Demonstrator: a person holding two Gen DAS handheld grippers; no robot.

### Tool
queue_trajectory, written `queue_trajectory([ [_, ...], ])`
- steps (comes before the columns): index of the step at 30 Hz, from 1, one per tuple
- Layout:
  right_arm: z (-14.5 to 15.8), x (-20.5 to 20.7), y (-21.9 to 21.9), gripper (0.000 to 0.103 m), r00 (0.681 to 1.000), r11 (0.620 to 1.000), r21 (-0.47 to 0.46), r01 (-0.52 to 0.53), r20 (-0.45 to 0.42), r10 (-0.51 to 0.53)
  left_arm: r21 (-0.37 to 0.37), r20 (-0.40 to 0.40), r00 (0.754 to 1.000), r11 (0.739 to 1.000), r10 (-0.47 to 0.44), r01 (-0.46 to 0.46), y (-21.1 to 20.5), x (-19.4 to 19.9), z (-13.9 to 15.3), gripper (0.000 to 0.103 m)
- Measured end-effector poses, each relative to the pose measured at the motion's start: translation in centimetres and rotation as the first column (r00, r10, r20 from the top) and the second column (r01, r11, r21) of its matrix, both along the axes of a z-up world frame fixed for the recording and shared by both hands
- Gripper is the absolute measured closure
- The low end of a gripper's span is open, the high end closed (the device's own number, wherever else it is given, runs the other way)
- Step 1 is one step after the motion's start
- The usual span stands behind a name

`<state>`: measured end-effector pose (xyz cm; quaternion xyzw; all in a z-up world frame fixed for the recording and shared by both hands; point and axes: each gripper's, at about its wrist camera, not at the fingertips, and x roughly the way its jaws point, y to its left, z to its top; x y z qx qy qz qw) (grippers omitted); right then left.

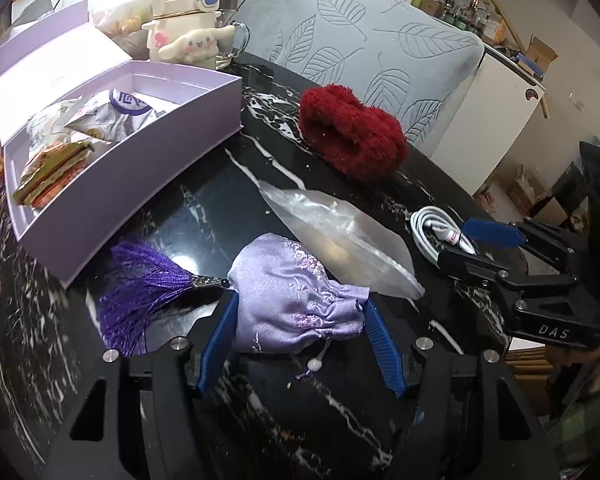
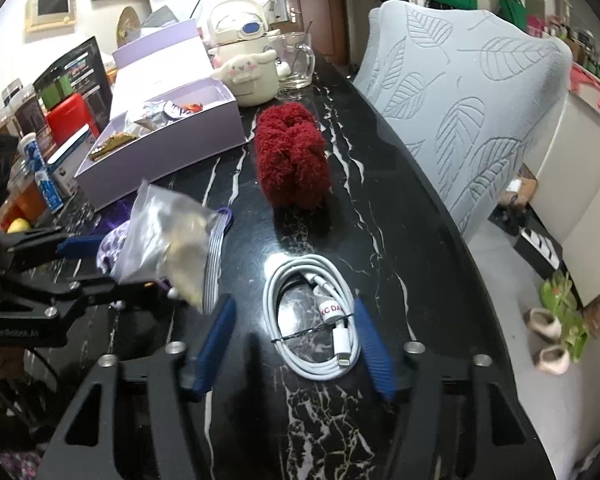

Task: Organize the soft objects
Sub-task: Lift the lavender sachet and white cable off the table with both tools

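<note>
Left of the red fluffy piece (image 1: 352,132) your lilac box (image 1: 140,168) sits open on the surface (image 1: 204,208). Nearer you than that red piece, your left tool (image 1: 298,320) is clenched on the lilac satin pouch (image 1: 292,296), its purple tassel (image 1: 140,284) trailing leftward. Right of the pouch lies a clear bag (image 1: 340,236), then the white cable (image 2: 316,316), which your right tool (image 2: 294,322) straddles, released.
</note>
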<state>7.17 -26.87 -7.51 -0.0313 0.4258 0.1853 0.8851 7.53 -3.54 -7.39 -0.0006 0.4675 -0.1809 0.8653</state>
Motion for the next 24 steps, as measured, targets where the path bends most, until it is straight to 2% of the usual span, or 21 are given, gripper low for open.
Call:
queue_trajectory([
  [1,-0.1,0.0,0.1,0.039,1.0,1.0,0.0,-0.002,0.001,0.002,0.008,-0.003,1.0,1.0,0.005,-0.005,0.1,-0.1,-0.1,0.039],
  [3,-0.2,-0.1,0.3,0.026,1.0,1.0,-0.018,0.006,0.008,-0.006,0.021,-0.015,1.0,1.0,0.011,-0.011,0.0,0.0,-0.4,0.033],
  [6,-0.2,-0.1,0.5,0.025,1.0,0.999,-0.033,0.01,0.021,-0.009,0.04,-0.02,1.0,0.999,0.006,-0.005,-0.1,0.2,-0.8,0.028],
  [8,-0.2,0.1,0.2,0.019,0.999,0.999,-0.024,0.023,0.025,-0.022,0.062,-0.02,1.0,0.998,0.006,-0.005,-0.3,0.4,-1.1,0.024],
  [14,-0.8,0.9,-0.4,0.019,0.998,0.997,-0.044,0.063,0.024,-0.062,0.107,0.0,1.0,0.994,0.009,-0.009,-0.6,1.2,-1.7,0.021],
  [18,-1.5,1.2,-0.2,0.018,0.998,0.997,-0.043,0.058,0.006,-0.058,0.147,0.014,1.0,0.989,0.005,-0.007,-1.0,1.7,-1.9,0.02],
  [21,-1.7,1.1,0.4,0.018,0.999,0.997,-0.068,0.031,0.015,-0.03,0.146,0.017,1.0,0.989,0.004,-0.007,-1.1,1.9,-2.0,0.019],
  [22,-1.8,1.0,0.5,0.019,0.999,0.996,-0.083,0.028,0.019,-0.026,0.145,0.017,1.0,0.989,0.004,-0.007,-1.1,2.0,-2.0,0.018],
  [23,-1.8,0.9,0.7,0.027,0.999,0.994,-0.107,0.027,0.027,-0.024,0.146,0.016,1.0,0.989,0.004,-0.007,-1.1,2.1,-2.1,0.018],
  [24,-1.8,0.8,0.8,0.044,0.999,0.992,-0.121,0.025,0.04,-0.02,0.147,0.016,1.0,0.989,0.005,-0.007,-1.2,2.0,-2.1,0.018],
])
